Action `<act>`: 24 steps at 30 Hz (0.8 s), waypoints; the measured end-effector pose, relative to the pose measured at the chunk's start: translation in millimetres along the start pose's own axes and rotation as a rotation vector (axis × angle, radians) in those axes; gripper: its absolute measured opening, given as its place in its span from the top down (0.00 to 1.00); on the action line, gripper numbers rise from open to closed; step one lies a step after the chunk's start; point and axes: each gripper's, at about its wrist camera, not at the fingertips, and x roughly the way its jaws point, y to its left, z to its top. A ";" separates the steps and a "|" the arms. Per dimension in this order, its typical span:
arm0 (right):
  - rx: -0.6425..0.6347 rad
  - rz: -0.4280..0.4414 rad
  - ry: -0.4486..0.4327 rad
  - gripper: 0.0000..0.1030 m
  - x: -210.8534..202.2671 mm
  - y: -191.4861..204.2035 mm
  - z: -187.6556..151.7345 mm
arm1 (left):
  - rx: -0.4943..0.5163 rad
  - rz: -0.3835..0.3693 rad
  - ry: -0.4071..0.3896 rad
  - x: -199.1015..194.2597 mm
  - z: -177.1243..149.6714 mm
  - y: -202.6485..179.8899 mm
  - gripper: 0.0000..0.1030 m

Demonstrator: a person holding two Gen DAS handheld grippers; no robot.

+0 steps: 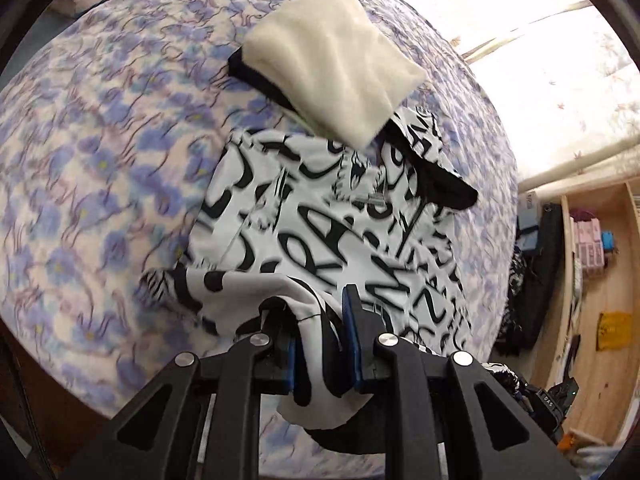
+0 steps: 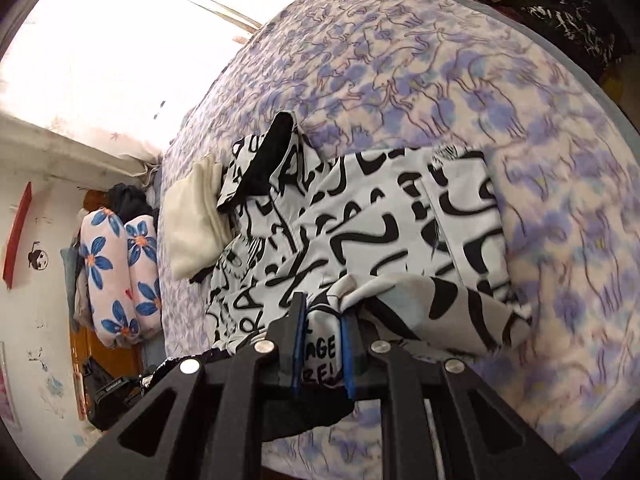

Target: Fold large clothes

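the left gripper (image 1: 320, 320) has its jaws pinching a bunched edge of the black-and-white lettered jacket (image 1: 320, 216), the cloth squeezed between the blue pads and hanging down behind them in a fold. ahead of these jaws the rest of the jacket lies spread on the blue-flowered bedspread (image 1: 100, 160), its black-lined hood (image 1: 440, 184) ahead and to the right. further ahead, touching the jacket's far edge, sits a folded cream fleece (image 1: 336, 60) on top of a dark garment.

the right gripper (image 2: 322, 328) also has its jaws clamped on the jacket (image 2: 380, 220), with a printed strip of fabric held between the pads and a loose fold draped over the right finger. ahead of the jaws the jacket stretches flat across the bedspread (image 2: 520, 100); the hood (image 2: 272, 152) lies ahead and slightly left, and the cream fleece (image 2: 192, 224) rests to the left of it. well to the left, past the bed's edge, lie flower-print pillows (image 2: 120, 272).
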 end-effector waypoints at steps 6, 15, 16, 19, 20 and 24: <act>0.062 -0.055 0.046 0.63 46.7 -6.3 49.1 | -0.001 0.045 0.030 47.0 46.3 -22.4 0.49; 0.062 -0.101 0.068 0.52 86.5 -20.5 71.3 | 0.082 0.155 0.040 96.0 88.6 -23.4 0.17; 0.053 -0.112 0.072 0.52 92.8 -23.5 70.7 | 0.117 0.185 0.048 104.5 92.4 -22.4 0.17; 0.002 -0.161 0.078 0.52 111.3 -27.9 69.5 | 0.228 0.255 0.080 128.6 97.7 -23.0 0.17; -0.032 -0.193 0.080 0.52 119.7 -28.3 68.9 | 0.269 0.278 0.090 137.8 98.2 -23.8 0.17; -0.167 -0.292 0.104 0.52 153.1 -26.7 68.9 | 0.424 0.350 0.109 171.8 95.8 -26.6 0.17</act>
